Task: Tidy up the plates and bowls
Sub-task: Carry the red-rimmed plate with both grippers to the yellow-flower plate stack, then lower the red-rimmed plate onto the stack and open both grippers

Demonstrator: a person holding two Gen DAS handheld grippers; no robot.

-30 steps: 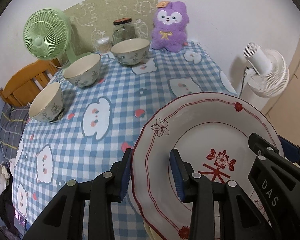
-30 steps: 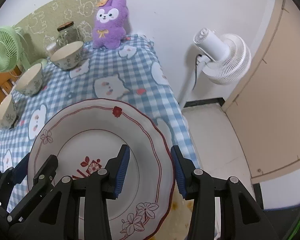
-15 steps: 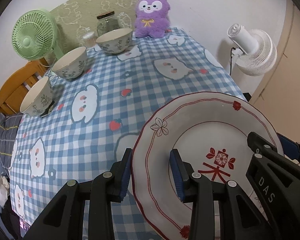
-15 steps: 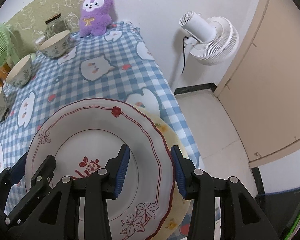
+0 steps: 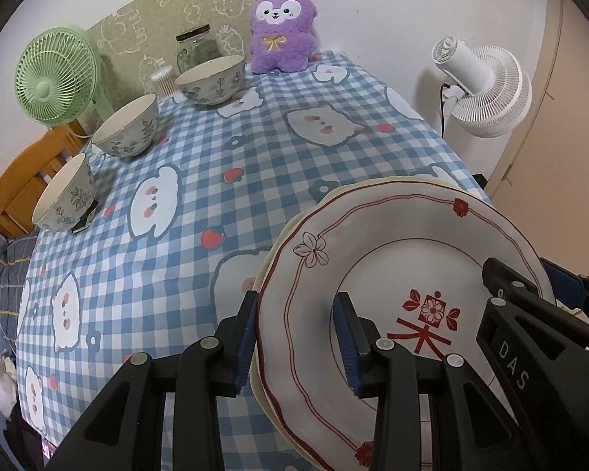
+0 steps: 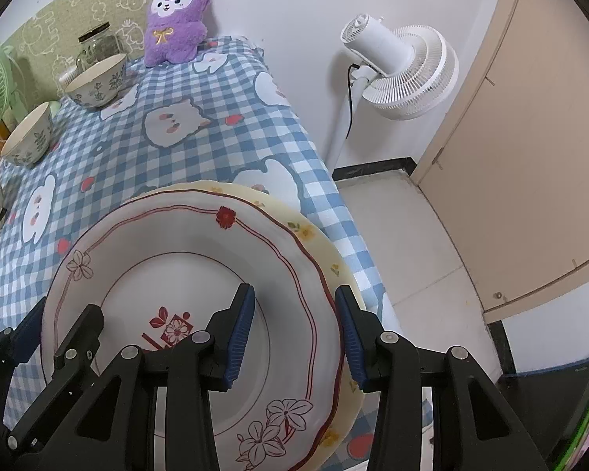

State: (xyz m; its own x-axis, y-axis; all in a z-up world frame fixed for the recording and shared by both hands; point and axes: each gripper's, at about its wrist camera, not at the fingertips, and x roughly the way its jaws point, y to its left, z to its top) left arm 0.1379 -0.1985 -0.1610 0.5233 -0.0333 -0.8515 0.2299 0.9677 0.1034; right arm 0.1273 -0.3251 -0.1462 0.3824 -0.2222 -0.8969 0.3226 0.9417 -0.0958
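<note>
A white plate with red trim [image 5: 404,259] [image 6: 184,274] is held at both sides. My left gripper [image 5: 296,337] is shut on its left rim, one finger under the edge and one inside. My right gripper [image 6: 294,329] is shut on its right rim. Directly beneath lies a cream plate with yellow flowers [image 6: 318,243] [image 5: 373,186] at the table's near right corner; whether the two plates touch I cannot tell. Three leaf-patterned bowls [image 5: 210,82] [image 5: 127,125] [image 5: 64,196] stand along the table's far left side.
The table carries a blue checked cloth [image 5: 216,196]. A purple plush toy [image 5: 280,27], a glass jar [image 5: 196,49] and a green fan [image 5: 57,74] stand at the back. A white floor fan [image 6: 404,70] and a beige door [image 6: 530,157] are right of the table edge.
Both grippers have come down with the white plate toward the table's near right corner. The cream plate's rim now shows all around beneath it.
</note>
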